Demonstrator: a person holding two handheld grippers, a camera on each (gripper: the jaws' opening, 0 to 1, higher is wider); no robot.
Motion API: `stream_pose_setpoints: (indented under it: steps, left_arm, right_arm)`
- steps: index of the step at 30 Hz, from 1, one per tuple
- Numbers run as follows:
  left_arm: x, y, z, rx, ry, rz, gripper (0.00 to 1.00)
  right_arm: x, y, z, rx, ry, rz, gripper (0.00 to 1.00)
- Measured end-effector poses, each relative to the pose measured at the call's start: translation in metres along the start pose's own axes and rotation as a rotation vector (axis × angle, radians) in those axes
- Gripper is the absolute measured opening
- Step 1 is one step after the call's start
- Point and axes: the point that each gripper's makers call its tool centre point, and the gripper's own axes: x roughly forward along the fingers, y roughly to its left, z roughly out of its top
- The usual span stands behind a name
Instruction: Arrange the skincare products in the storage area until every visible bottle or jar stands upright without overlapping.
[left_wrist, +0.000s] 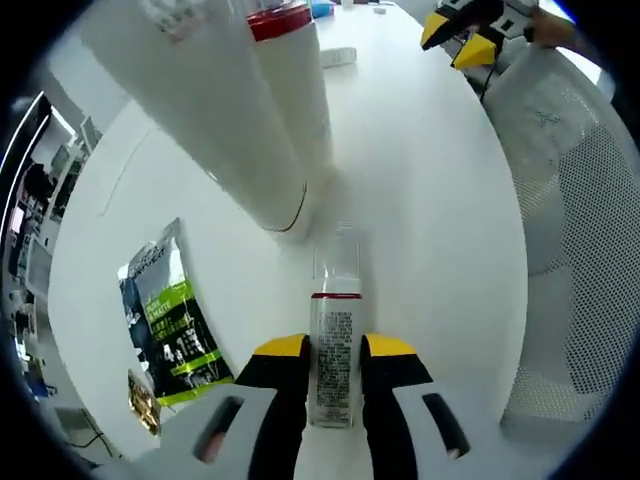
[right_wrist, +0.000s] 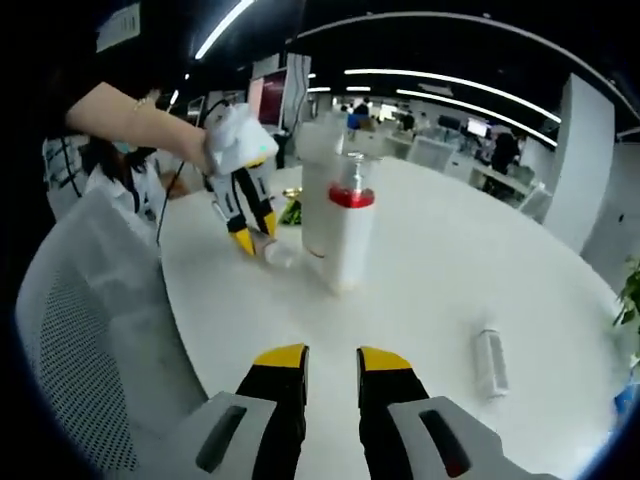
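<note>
Jaws astride small bottle — cap forward

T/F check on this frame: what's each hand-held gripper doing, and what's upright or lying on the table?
1. The left hand-held gripper is shut on the small bottle. True.
2. The right hand-held gripper holds a bottle. False: its jaws are empty and apart.
3. The tall white bottle with a red band stands upright. True.
4. The small white tube stands upright. False: it lies on the table.
5. A green packet lies on the table. True.
</note>
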Motion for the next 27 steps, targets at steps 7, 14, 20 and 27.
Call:
stream_pose_setpoints:
  steps: [7,14,20,27]
  left_arm:
    - [-0.029,-0.038,0.037,-0.066,-0.229,-0.096,0.23]
    - [-0.070,-0.063,0.077,-0.088,-0.470,-0.163,0.23]
    - [-0.083,-0.070,0.091,-0.097,-0.538,-0.137,0.23]
    - [-0.092,-0.076,0.099,-0.079,-0.580,-0.132,0.22]
  right_arm:
    - [0.002,0.031,0.046,-0.108,-0.093,0.272,0.12]
    - [0.002,0.040,0.093,-0.253,-0.106,0.406,0.15]
    - [0.002,0.046,0.106,-0.292,-0.084,0.469,0.16]
    - [0.003,0.051,0.110,-0.293,-0.072,0.526,0.18]
